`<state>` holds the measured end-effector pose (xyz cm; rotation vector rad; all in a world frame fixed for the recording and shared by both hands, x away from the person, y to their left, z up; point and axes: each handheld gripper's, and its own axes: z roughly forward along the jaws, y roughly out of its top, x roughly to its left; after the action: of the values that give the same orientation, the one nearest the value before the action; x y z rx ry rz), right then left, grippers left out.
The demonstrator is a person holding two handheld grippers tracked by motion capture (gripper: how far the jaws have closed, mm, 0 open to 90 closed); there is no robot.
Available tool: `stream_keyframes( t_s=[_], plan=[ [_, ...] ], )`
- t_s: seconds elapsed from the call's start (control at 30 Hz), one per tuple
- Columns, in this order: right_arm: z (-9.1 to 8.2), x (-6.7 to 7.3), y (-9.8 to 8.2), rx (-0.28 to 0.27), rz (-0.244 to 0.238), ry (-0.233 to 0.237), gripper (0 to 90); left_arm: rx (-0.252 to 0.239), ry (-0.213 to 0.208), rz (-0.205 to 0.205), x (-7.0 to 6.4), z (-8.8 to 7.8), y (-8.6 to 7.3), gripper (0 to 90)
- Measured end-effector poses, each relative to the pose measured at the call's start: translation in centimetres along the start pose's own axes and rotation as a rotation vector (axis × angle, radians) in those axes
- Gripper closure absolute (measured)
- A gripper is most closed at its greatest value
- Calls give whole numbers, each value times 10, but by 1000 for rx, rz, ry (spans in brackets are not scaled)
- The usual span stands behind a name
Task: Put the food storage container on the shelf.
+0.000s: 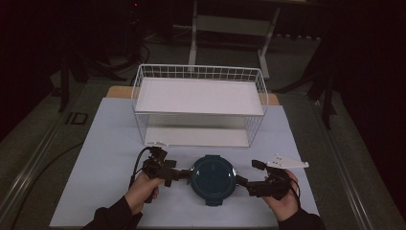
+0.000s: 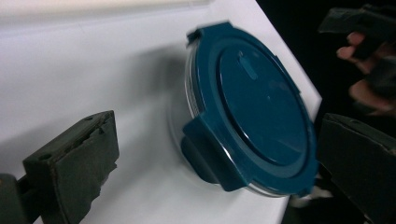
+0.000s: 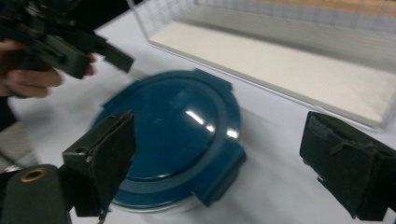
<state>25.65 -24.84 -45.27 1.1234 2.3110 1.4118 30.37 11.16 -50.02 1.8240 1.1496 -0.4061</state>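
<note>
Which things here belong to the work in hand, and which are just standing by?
In the work:
round blue-lidded container, lid on
left gripper, jaws open at the container's left edge
right gripper, jaws open at its right edge

Standing by:
white wire rack behind the container
white mat on the table

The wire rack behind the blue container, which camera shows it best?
The high view: the wire rack is seen whole there, both white shelves and the mesh rim, behind the round blue container. The right gripper view catches a blurred corner of it only. The left gripper view gives at most a pale strip along its top edge.
</note>
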Motion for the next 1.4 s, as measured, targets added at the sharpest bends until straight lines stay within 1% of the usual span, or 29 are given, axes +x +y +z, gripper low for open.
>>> stream_keyframes(
  t_s=[0.07,0.1,0.13,0.17,0.2,0.23,0.27,0.33,0.37,0.4,0.43,0.5,0.6,0.7,0.77,0.8,0.83,0.87,0.93,1.0,1.1,1.13,1.17,1.23,1.27,1.3,1.33,1.37,1.4],
  plan=[
    [1,-1,-2,-1,10,3,106,30,-14,-42,3,5,1,0],
    [0,-2,-2,3,16,7,106,43,-11,-59,4,6,1,19],
    [0,-2,-3,1,18,5,106,57,-10,-91,5,8,1,54],
    [0,-3,-3,2,23,5,106,66,-18,-106,7,8,1,78],
    [0,-4,-4,4,25,4,106,71,-22,-119,8,8,1,129],
    [-1,-4,-4,2,25,2,107,77,-33,-141,10,9,0,157],
    [-1,-5,-5,3,26,2,107,82,-45,-153,11,9,0,174],
    [-1,-4,-5,4,27,-4,107,79,-51,-174,13,9,0,249],
    [-1,-4,-5,4,27,-4,107,79,-51,-174,13,9,0,305],
    [-1,-5,-5,8,27,1,107,73,-71,-186,14,8,0,305],
    [-1,-4,-6,9,26,-1,107,71,-76,-194,15,8,-1,369],
    [0,-4,-6,10,26,-4,107,69,-84,-209,16,7,-1,402],
    [0,-3,-5,13,26,3,107,74,-92,-222,18,8,-2,406],
    [1,-2,-5,15,27,5,108,89,-93,-242,19,12,-4,406],
    [1,-2,-6,17,29,7,121,104,-106,-250,20,15,-5,417],
    [1,-3,-6,18,32,5,122,111,-113,-247,20,16,-6,434],
    [0,-3,-6,17,35,6,122,120,-140,-247,20,17,-6,457],
    [0,-4,-6,21,40,6,122,119,-140,-246,19,18,-6,493],
    [1,-5,-7,26,49,11,133,120,-138,-233,19,18,-6,498],
    [1,-5,-8,30,57,19,134,117,-138,-231,19,18,-6,499],
    [6,-9,-12,68,133,62,154,112,-133,-206,15,17,-7,505],
    [8,-11,-13,80,166,82,183,116,-132,-197,14,16,-7,510],
    [9,-12,-15,89,188,96,188,103,-134,-194,13,16,-8,516],
    [13,-18,-18,110,263,144,221,99,-136,-175,10,15,-8,529],
    [15,-20,-20,115,288,155,233,95,-137,-163,9,14,-9,532],
    [16,-23,-21,122,317,165,266,90,-137,-153,8,14,-10,534],
    [17,-25,-23,134,345,184,296,91,-137,-140,7,13,-10,535],
    [18,-27,-25,145,367,197,308,92,-138,-126,6,12,-11,537],
    [20,-28,-27,162,384,200,339,93,-138,-114,6,12,-11,539]
  ],
)
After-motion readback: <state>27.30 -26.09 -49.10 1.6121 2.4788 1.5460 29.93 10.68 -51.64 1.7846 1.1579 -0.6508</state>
